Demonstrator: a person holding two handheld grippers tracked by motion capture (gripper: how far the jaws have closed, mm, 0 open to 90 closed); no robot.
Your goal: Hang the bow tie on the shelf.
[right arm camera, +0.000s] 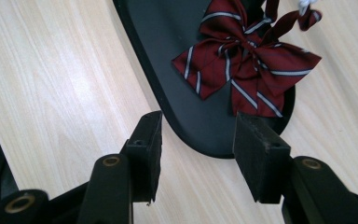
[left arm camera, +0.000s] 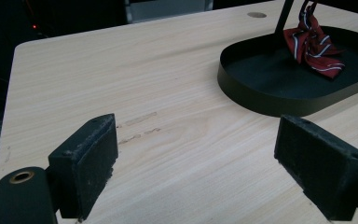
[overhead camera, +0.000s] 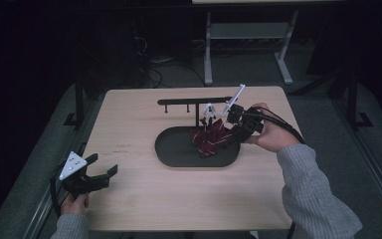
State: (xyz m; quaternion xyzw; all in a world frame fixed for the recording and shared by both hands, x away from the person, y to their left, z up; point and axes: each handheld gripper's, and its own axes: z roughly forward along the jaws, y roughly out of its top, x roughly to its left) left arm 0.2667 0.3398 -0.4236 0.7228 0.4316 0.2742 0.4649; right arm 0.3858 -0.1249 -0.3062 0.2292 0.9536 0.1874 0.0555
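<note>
A dark red bow tie with white stripes point(overhead camera: 210, 138) lies in a black oval tray point(overhead camera: 179, 149) at the table's middle; its strap hangs from a black T-shaped stand point(overhead camera: 194, 102). My right gripper point(overhead camera: 230, 130) hovers at the tray's right end, open, nothing between its pads. In the right gripper view the bow tie point(right arm camera: 247, 70) lies just beyond the jaws point(right arm camera: 198, 149), over the tray point(right arm camera: 177, 70) rim. My left gripper point(overhead camera: 102, 169) rests open at the table's front left corner, far from the tray point(left arm camera: 270, 100); the bow tie point(left arm camera: 314, 46) is at the upper right there.
The light wooden table point(overhead camera: 144, 199) has bare surface on its left and front. A white clip point(overhead camera: 209, 110) hangs by the stand's post. A grey desk frame point(overhead camera: 243, 35) stands on the floor behind the table.
</note>
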